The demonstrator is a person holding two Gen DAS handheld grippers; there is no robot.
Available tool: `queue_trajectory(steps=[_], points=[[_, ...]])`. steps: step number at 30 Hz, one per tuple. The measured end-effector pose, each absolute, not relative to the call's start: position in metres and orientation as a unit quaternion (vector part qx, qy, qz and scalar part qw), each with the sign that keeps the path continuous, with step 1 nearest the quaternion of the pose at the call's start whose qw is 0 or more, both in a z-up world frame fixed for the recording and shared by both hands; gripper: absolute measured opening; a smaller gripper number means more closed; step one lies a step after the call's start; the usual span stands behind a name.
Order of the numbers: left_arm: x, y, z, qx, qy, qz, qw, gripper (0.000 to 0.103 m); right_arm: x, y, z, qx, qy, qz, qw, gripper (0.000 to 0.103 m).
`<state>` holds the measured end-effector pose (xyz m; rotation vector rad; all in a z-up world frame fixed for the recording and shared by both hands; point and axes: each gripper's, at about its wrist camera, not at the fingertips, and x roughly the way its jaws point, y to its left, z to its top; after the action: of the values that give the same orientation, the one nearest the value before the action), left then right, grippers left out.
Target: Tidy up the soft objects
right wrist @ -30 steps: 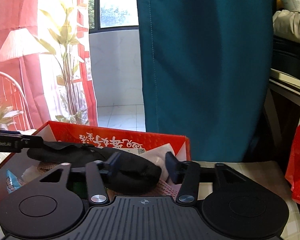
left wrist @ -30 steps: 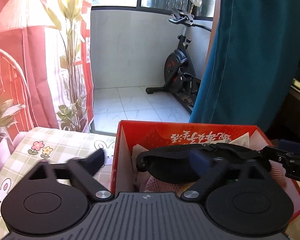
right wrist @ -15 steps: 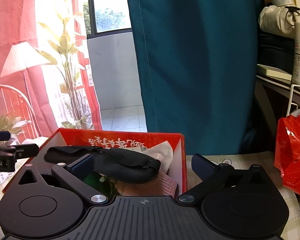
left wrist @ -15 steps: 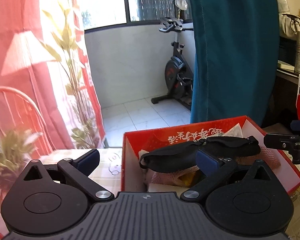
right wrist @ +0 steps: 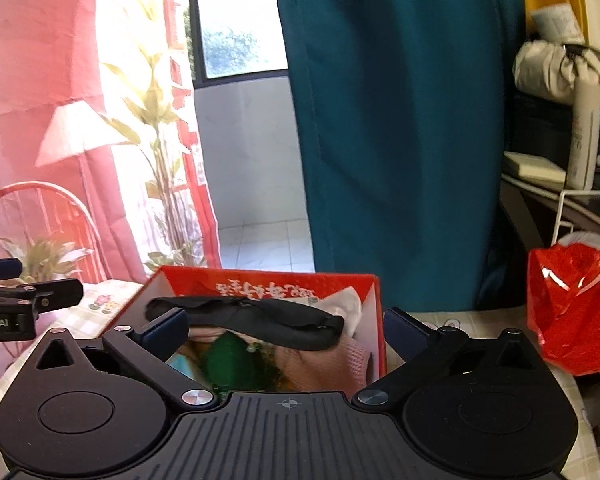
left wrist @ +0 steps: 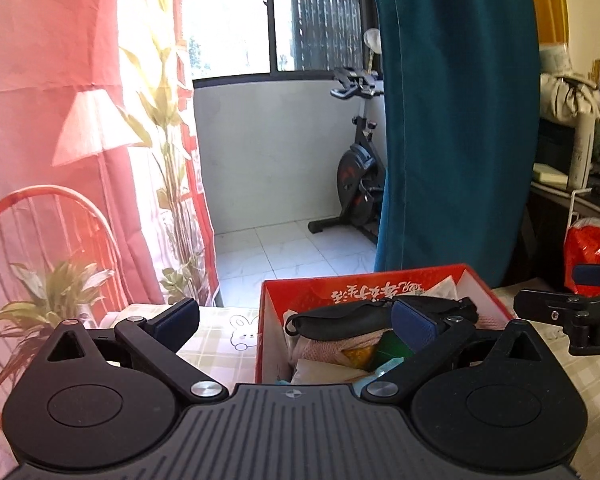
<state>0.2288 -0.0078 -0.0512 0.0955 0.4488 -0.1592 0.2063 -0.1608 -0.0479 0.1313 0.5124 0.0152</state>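
A red cardboard box (left wrist: 364, 289) (right wrist: 284, 285) stands on a checked bunny-print tablecloth (left wrist: 236, 354). It holds pink knit cloth (right wrist: 320, 364), something green (right wrist: 228, 360) and white pieces. A long black padded soft item (left wrist: 340, 316) (right wrist: 256, 318) lies loose across the top of the contents. My left gripper (left wrist: 296, 320) is open, back from the box's near left corner, its right fingertip in front of the black item. My right gripper (right wrist: 286, 328) is open wide before the box, nothing between its pads. Each gripper shows at the edge of the other's view.
A red plastic bag (right wrist: 572, 308) sits right of the box. Behind hang a teal curtain (right wrist: 400, 140) and a red curtain (left wrist: 40, 80). A red wire chair (left wrist: 40, 240), plants, an exercise bike (left wrist: 360, 184) and a cluttered dark shelf (right wrist: 560, 160) surround the table.
My right gripper opened and let go of the black item, which now rests on the box's contents. Both grippers drew back and rose, so the box looks smaller and lower.
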Motion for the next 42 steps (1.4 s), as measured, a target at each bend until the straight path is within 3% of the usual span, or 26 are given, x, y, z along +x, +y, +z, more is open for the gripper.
queue_trajectory(steps=[22, 42], points=[[0.075, 0.012, 0.063, 0.046, 0.121, -0.036, 0.991, 0.103, 0.052, -0.121, 0.086, 0.052, 0.148, 0.013, 0.988, 0.103], [0.061, 0.006, 0.062, 0.065, 0.120, -0.026, 0.990, 0.103, 0.027, -0.115, 0.097, 0.054, 0.144, 0.001, 0.988, 0.103]])
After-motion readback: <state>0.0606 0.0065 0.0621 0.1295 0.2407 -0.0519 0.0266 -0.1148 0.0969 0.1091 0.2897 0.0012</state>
